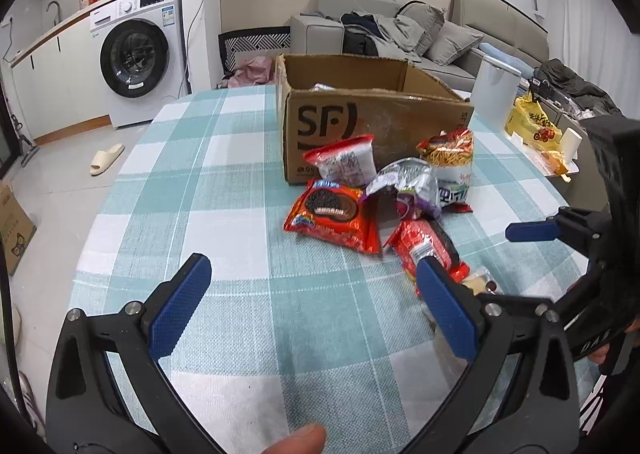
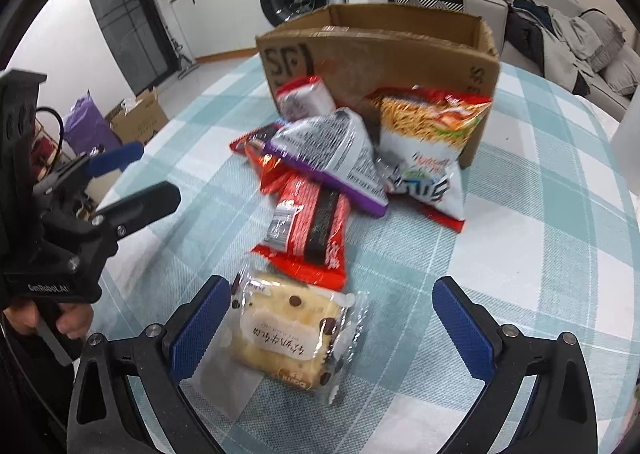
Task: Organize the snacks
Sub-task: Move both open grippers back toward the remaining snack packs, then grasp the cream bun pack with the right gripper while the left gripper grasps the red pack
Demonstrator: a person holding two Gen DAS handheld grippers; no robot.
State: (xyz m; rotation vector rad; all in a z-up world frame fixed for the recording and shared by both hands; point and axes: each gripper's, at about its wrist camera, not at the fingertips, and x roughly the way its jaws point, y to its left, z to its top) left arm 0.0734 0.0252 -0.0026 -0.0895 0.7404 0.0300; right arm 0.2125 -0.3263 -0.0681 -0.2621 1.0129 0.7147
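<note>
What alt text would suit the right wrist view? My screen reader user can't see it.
The open right gripper hovers over a clear-wrapped chocolate-chip cake on a checked tablecloth. Beyond lie a red packet, more snack bags and an open cardboard box; the left gripper shows at the left edge.

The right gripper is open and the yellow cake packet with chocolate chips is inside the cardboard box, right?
Not quite. The right gripper is open, but the cake packet lies on the checked tablecloth, between the fingers, not inside the cardboard box. The right wrist view shows it.
</note>
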